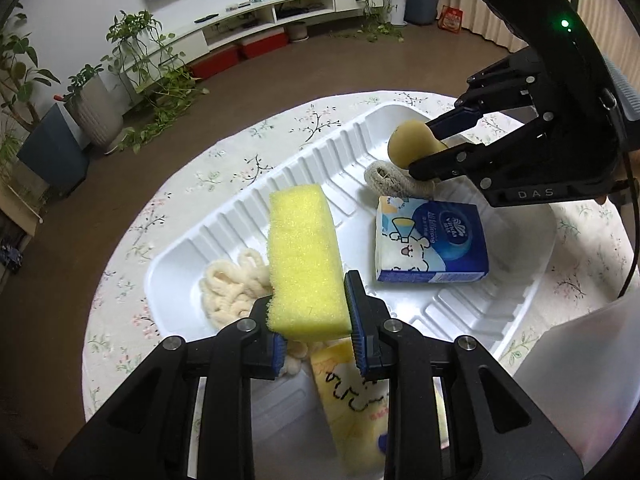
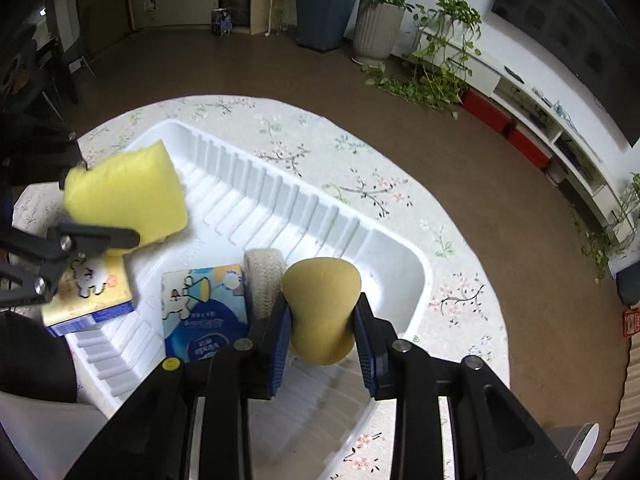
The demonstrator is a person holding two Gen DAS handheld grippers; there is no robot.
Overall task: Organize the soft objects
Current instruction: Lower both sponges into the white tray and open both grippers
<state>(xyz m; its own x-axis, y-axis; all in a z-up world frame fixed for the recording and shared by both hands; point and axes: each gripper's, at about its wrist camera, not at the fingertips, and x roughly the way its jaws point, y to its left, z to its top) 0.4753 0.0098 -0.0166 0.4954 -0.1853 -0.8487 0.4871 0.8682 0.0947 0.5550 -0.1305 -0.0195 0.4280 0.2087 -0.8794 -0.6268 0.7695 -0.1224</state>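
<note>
My left gripper (image 1: 316, 316) is shut on a yellow rectangular sponge (image 1: 302, 264), held above the near end of a white ribbed tray (image 1: 280, 188). That sponge (image 2: 124, 196) also shows at the left of the right wrist view. My right gripper (image 2: 322, 328) is shut on a tan gourd-shaped sponge (image 2: 322, 300), squeezed at its waist, over the tray's (image 2: 404, 256) far end. From the left wrist view the tan sponge (image 1: 408, 144) hangs above a coiled rope roll (image 1: 392, 180). A blue tissue pack (image 1: 428, 240), cream yarn (image 1: 232, 284) and a yellow tissue pack (image 1: 352, 400) lie in the tray.
The tray rests on a round table with a floral cloth (image 1: 240, 148). A translucent white container (image 1: 580, 380) stands at the near right. Potted plants (image 1: 96, 108) and a low white TV cabinet (image 1: 256, 20) stand beyond on the brown floor.
</note>
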